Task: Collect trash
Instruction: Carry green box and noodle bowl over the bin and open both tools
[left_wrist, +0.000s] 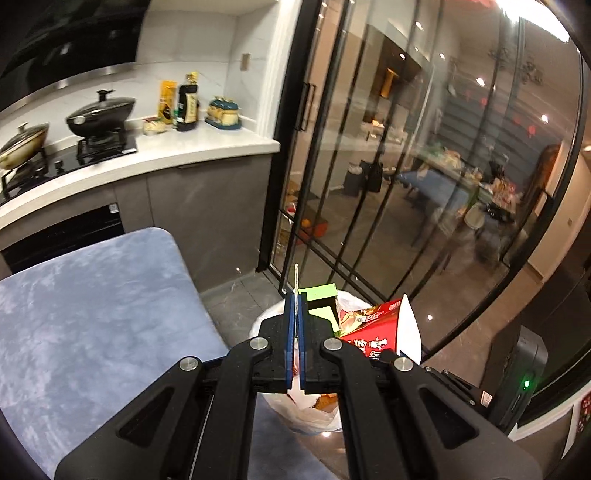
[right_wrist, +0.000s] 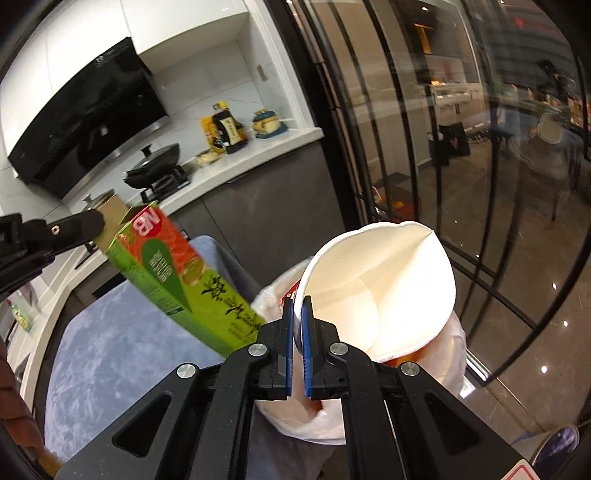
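My left gripper (left_wrist: 295, 299) is shut on the flap of a green carton (left_wrist: 320, 301) and holds it over a trash bin lined with a white bag (left_wrist: 314, 417). In the right wrist view the same carton (right_wrist: 177, 280) hangs tilted from the left gripper's fingers (right_wrist: 70, 225). My right gripper (right_wrist: 297, 306) is shut on the rim of a crushed white paper noodle cup (right_wrist: 380, 284), held over the bag (right_wrist: 295, 417). The cup's red outside (left_wrist: 373, 336) shows in the left wrist view.
A blue cushioned stool (left_wrist: 92, 321) stands left of the bin. A kitchen counter (left_wrist: 184, 151) with woks and bottles runs behind it. Black-framed glass doors (left_wrist: 388, 166) stand to the right. A dark appliance (left_wrist: 524, 387) sits at the right.
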